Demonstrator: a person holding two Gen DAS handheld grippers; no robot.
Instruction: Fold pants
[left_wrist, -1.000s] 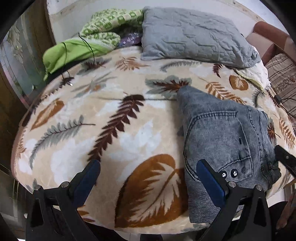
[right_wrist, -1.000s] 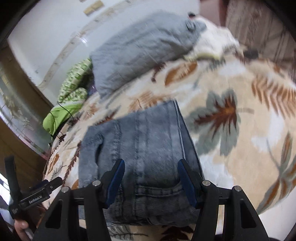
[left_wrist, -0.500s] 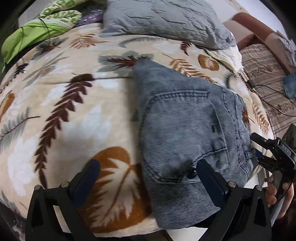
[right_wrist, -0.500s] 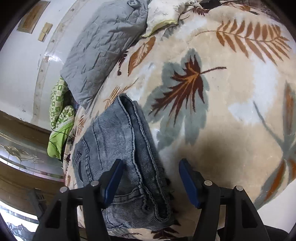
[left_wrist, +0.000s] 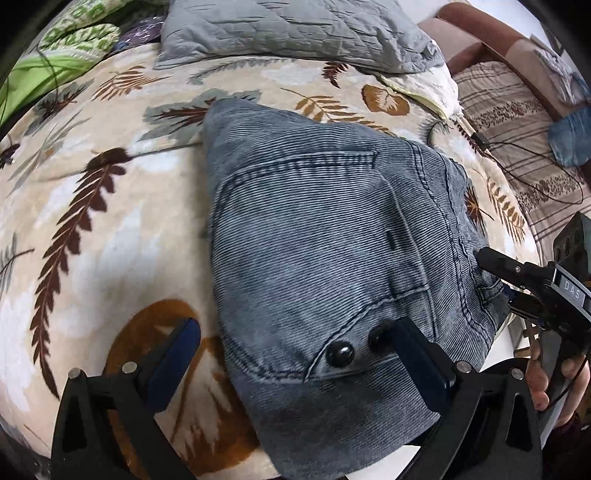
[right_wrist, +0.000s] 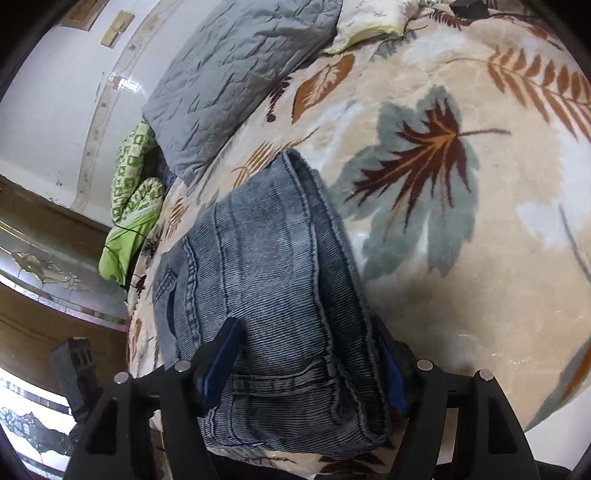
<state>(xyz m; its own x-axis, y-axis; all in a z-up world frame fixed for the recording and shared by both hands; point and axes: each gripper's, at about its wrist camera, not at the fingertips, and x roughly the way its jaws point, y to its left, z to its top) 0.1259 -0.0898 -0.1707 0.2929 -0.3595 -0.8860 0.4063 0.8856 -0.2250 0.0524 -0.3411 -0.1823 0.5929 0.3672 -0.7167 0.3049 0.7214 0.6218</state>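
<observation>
Both grippers lowered closer over folded grey pants (left_wrist: 332, 258) at near edge of leaf-print blanket (left_wrist: 92, 221), left gripper (left_wrist: 295, 354) spread wide, right gripper (right_wrist: 306, 362) jaws just widened, straddling waistband edge, not pressing.

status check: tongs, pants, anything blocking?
Left tongs open over the pants corner. Right tongs just been opening, straddling the folded edge, no pinch. Pants folded on blanket. Nothing blocking.

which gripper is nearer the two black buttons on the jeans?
Left. The left gripper straddles the near corner of the jeans, one finger right beside the buttons. The right gripper straddles the opposite edge, open, away from the buttons.
</observation>
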